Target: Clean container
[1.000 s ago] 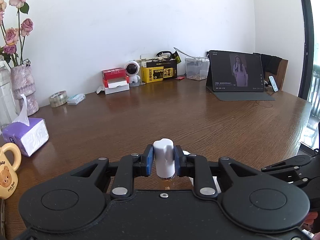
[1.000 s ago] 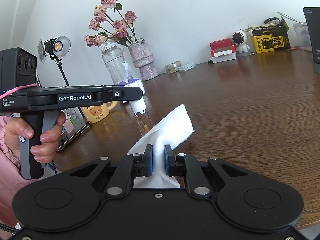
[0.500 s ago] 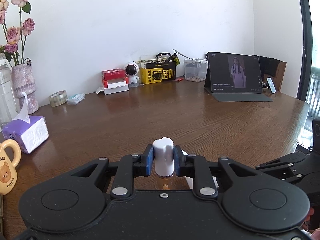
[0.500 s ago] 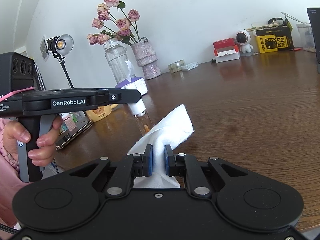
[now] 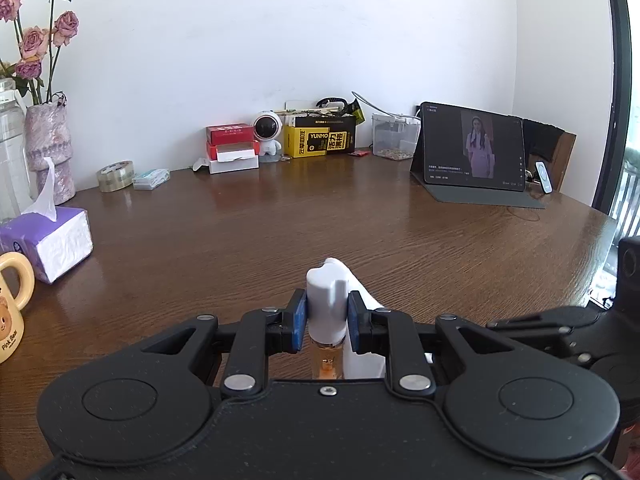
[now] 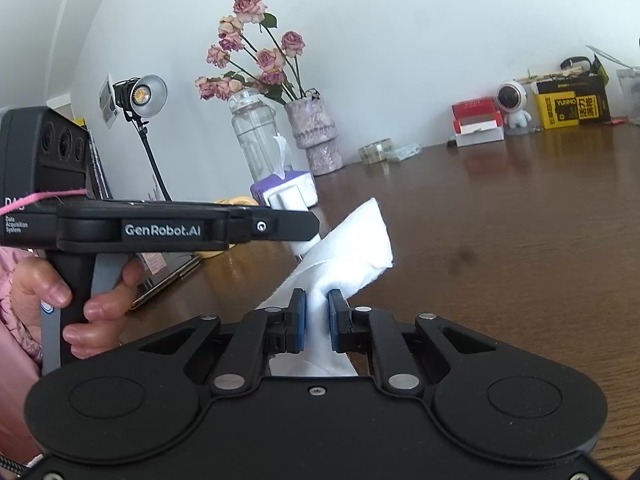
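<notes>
Right gripper [image 6: 317, 322] is pinching a folded white wipe [image 6: 348, 244], leaving its free edge to rub with. Left gripper [image 5: 327, 322] clamps the small bottle's white cap [image 5: 325, 304] (amber liquid inside), steadying it above the near table [image 5: 280, 232], wipe alongside.

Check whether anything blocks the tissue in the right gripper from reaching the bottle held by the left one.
Nothing visible does. The right gripper pinches the white tissue, whose upper edge already overlaps the small bottle clamped by the left gripper; whether they touch is unclear.
</notes>
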### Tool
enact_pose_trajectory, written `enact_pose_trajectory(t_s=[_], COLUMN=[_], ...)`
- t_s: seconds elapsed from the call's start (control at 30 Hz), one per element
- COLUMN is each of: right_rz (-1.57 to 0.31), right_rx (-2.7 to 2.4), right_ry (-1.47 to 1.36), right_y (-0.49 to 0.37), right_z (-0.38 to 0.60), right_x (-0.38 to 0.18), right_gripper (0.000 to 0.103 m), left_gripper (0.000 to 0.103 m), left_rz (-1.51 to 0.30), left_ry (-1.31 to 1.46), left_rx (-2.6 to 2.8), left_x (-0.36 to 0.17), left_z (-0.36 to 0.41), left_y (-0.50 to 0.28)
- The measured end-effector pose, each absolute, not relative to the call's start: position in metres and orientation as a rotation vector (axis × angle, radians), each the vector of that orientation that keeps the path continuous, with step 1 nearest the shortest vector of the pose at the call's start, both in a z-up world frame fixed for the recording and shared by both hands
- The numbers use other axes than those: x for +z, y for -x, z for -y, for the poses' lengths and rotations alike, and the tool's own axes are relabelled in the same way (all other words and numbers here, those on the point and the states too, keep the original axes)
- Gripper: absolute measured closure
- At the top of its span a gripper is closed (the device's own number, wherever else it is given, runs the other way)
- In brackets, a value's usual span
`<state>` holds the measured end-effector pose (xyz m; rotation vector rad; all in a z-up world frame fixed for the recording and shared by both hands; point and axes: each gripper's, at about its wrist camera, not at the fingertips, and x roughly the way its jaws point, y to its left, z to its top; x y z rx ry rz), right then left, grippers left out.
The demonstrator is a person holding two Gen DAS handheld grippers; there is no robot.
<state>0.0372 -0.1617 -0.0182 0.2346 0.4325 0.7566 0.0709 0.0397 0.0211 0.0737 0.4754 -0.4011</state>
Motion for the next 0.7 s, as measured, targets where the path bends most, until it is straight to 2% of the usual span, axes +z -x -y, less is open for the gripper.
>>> enact_pose_trajectory(t_s=[0.7], right_rz=[-0.457], right_rx=[0.742], right_ry=[-0.226], right_y=[-0.044], right_z=[0.160], right_x=[-0.023], right_gripper=[0.090], left_gripper=[0.079], left_rz=[-0.503], left_ry=[-0.098], left_rx=[-0.414], left_x=[-0.008], left_z=[-0.037], left_y=[-0.086])
